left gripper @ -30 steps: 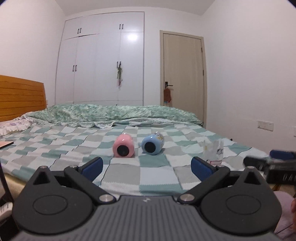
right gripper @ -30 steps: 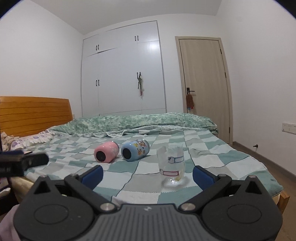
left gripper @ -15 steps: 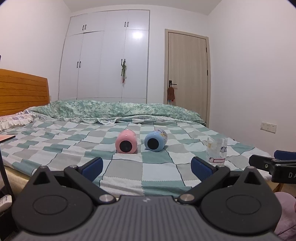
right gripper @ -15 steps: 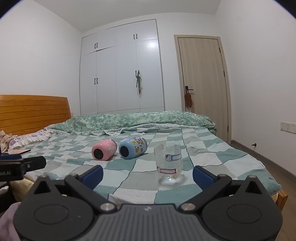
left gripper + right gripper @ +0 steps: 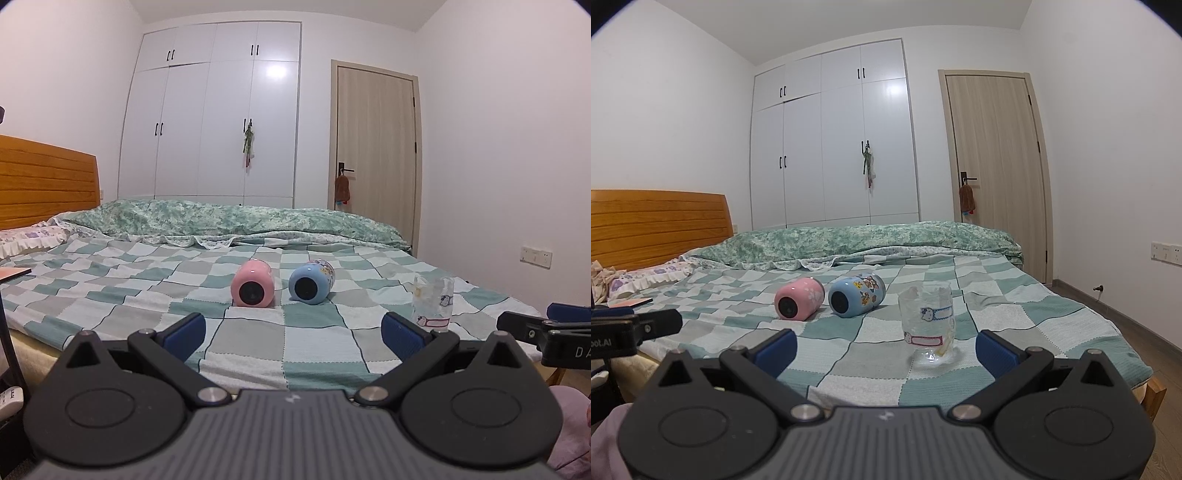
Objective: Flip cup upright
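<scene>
Left wrist: I count three cups on the bed (image 5: 258, 339): pink cup (image 5: 253, 289) and blue cup (image 5: 309, 281) on their sides, axes toward me, dark ends facing; glass (image 5: 433, 301) standing. Left gripper (image 5: 291, 330) is spread wide, empty.

Right wrist: same three, glass (image 5: 928, 325) nearest. Right gripper (image 5: 886, 349) gapes, empty.

A bed (image 5: 1015, 314) with a green-and-grey checked cover fills the room's middle. A rumpled green quilt (image 5: 871, 240) lies along its far edge, and a frilled pillow (image 5: 646, 275) sits at the left by the wooden headboard (image 5: 657, 225). Behind stands a white wardrobe (image 5: 834, 140) with black handles; something green and pink hangs from one handle (image 5: 867, 164). To its right is a pale wooden door (image 5: 997, 166), shut, with a brown cloth (image 5: 967, 199) on its handle. A wall socket (image 5: 1166, 253) shows at far right. A flat pinkish item (image 5: 629, 302) lies on the bed's left.
</scene>
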### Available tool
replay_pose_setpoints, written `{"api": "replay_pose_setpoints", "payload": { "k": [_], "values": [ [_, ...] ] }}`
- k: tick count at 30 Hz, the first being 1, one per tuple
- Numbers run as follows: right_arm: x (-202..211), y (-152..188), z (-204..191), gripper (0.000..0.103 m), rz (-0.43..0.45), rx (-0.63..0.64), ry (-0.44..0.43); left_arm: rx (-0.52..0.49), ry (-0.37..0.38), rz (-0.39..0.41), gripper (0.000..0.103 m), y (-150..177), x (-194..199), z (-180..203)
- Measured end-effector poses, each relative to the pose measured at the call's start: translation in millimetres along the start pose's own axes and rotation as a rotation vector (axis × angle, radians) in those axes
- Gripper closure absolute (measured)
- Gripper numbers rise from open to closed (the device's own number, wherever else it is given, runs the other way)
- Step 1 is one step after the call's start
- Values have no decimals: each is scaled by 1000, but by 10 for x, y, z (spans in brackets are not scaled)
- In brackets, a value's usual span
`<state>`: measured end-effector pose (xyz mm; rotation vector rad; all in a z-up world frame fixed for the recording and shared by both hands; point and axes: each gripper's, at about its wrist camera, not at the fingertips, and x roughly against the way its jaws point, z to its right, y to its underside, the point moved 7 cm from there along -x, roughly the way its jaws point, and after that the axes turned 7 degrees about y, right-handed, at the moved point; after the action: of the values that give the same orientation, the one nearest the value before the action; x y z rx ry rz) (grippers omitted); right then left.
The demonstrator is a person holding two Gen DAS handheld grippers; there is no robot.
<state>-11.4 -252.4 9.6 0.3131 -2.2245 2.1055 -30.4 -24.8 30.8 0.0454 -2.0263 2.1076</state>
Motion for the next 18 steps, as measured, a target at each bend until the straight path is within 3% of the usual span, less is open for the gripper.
{"api": "replay_pose_setpoints", "payload": {
  "k": [18],
  "values": [
    [-1, -1, -5, 0, 2, 0, 0, 3, 5, 1, 0, -8, -9, 8]
  ]
}}
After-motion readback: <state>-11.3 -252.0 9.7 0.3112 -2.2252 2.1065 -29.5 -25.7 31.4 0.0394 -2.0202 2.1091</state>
